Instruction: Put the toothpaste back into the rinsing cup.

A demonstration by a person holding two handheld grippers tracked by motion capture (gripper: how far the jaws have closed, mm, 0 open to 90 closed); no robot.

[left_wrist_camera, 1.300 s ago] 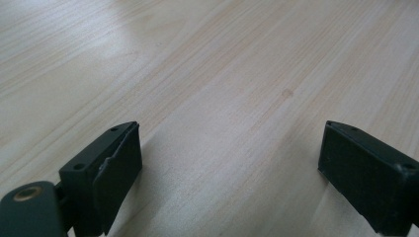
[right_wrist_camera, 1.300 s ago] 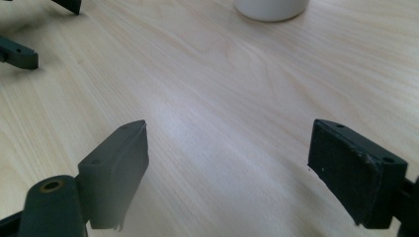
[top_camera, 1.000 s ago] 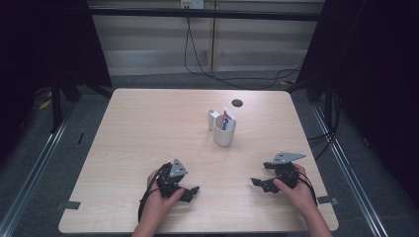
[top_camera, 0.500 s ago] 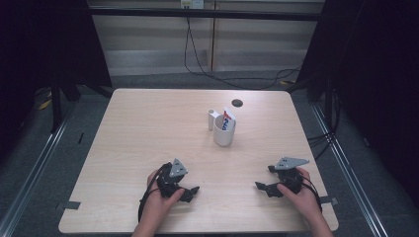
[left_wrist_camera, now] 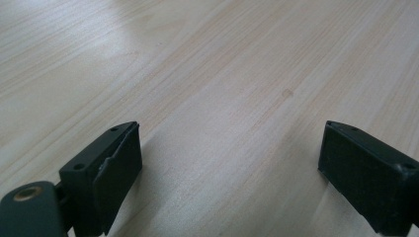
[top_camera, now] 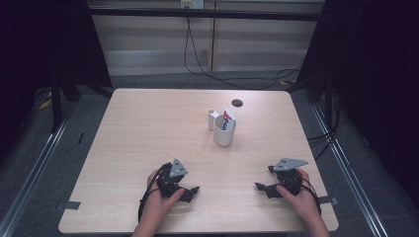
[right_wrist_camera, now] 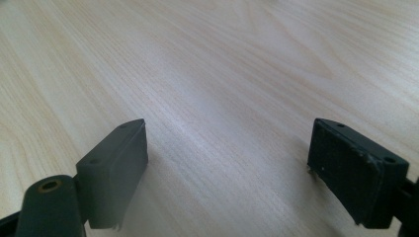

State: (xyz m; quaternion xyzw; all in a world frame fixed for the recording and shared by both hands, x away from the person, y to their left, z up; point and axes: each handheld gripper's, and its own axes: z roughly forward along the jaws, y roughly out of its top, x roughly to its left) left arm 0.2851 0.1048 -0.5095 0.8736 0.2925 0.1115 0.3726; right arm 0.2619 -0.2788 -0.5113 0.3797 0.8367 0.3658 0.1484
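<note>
A: Since prev. frame, right tongs (top_camera: 263, 187) dropped lower and nearer the bottom edge of the high view; left tongs (top_camera: 190, 191) unchanged. Cup (top_camera: 223, 130) and contents unchanged.

B: Tong state?

A: Both spread wide, nothing held. In each gripper view the black jaws stand well apart over bare counter (top_camera: 148, 128).

B: Location of work item?

A: White cup, centre of high view, slightly right, well apart from both tongs. Toothpaste tube (top_camera: 228, 120) stands in it, tilted, top above the rim. Small white upright piece (top_camera: 212, 119) just beside the cup at upper left; touching or not, cannot tell.

B: Failure modes?

A: 1) Tip-over: cup looks light, tube raises its c.o.g. A side push from either tong approaching low would prob. topple it. 2) Pulling the tube at an angle could drag the cup along; other tong should brace the cup wall. 3) White piece next to the cup could be knocked over by the left tongs coming in from that side.

B: Other items? Obstructions?

A: Dark round disc (top_camera: 237, 102) near the upper edge of the counter, beyond the cup; not in the path. Cables hang behind the counter, upper centre, out of reach. Route from either tong to the cup is unobstructed wood surface.
</note>
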